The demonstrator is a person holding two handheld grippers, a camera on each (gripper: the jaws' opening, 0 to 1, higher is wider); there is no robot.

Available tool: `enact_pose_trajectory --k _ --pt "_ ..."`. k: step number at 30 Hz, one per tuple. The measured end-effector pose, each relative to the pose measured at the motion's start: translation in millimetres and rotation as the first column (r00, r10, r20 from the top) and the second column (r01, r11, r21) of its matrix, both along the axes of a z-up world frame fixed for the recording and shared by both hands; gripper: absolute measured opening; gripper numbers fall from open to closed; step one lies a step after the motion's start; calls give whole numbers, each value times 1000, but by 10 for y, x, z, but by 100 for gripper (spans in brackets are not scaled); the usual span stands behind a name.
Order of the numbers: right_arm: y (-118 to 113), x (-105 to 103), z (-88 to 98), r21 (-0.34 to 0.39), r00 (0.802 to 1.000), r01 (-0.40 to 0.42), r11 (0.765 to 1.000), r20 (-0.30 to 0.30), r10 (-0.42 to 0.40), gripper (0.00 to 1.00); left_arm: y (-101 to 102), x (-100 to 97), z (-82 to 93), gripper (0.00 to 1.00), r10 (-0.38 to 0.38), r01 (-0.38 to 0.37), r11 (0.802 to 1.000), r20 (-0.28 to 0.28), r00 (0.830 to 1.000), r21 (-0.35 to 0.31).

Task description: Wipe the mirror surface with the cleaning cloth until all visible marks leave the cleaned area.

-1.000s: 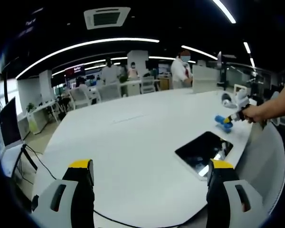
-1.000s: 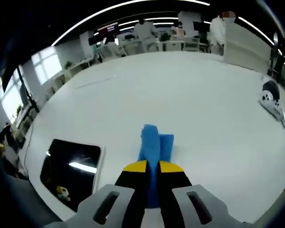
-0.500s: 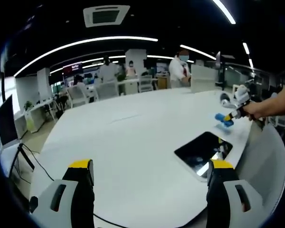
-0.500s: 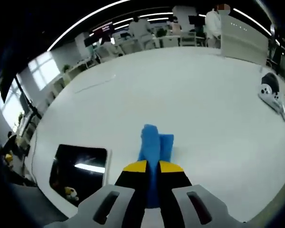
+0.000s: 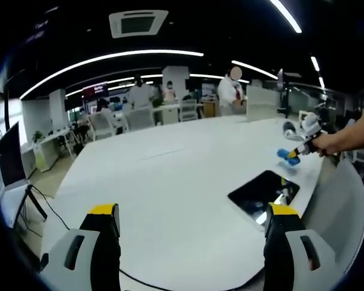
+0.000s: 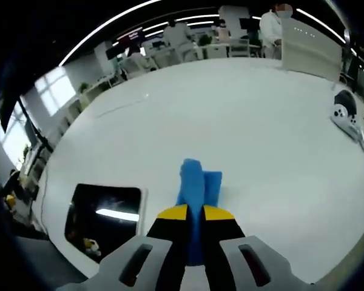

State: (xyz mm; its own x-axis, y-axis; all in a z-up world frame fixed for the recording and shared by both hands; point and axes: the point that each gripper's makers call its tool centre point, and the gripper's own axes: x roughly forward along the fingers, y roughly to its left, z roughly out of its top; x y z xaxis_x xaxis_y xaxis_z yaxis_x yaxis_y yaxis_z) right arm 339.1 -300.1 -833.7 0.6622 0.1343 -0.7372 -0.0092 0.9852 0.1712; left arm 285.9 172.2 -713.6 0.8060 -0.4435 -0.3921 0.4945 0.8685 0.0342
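Note:
A dark rectangular mirror [image 5: 262,193] with a white rim lies flat on the white table, near its edge. In the right gripper view the mirror [image 6: 104,213] sits low on the left and reflects a ceiling light. My right gripper [image 6: 195,213] is shut on a folded blue cleaning cloth [image 6: 197,183], held just above the table to the right of the mirror. The left gripper view catches that cloth [image 5: 288,156] and the person's hand [image 5: 330,143] beyond the mirror. My left gripper [image 5: 192,213] stands open above the table, nothing between its jaws.
The big white table [image 5: 170,176] stretches away. A white device [image 6: 350,124] lies at the table's far right. A white panel [image 6: 311,51] stands at the back. People and desks [image 5: 139,97] fill the room behind. A monitor [image 5: 12,159] and cables hang off the left.
Both views shifted only slightly. The right gripper still holds the cloth beside the mirror, drifting a little against the table. The left gripper has kept open.

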Motion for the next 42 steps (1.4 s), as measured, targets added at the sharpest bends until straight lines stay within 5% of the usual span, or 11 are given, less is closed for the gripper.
enact_pose_trajectory --k 27,42 --pt "815 146 -139 19 994 -110 994 -20 110 2 66 -59 -40 100 -14 14 1000 -16 1000 5" --pt "1037 166 -320 -10 989 -135 991 -60 134 3 122 -161 -43 100 8 -8 1000 -15 1000 2"
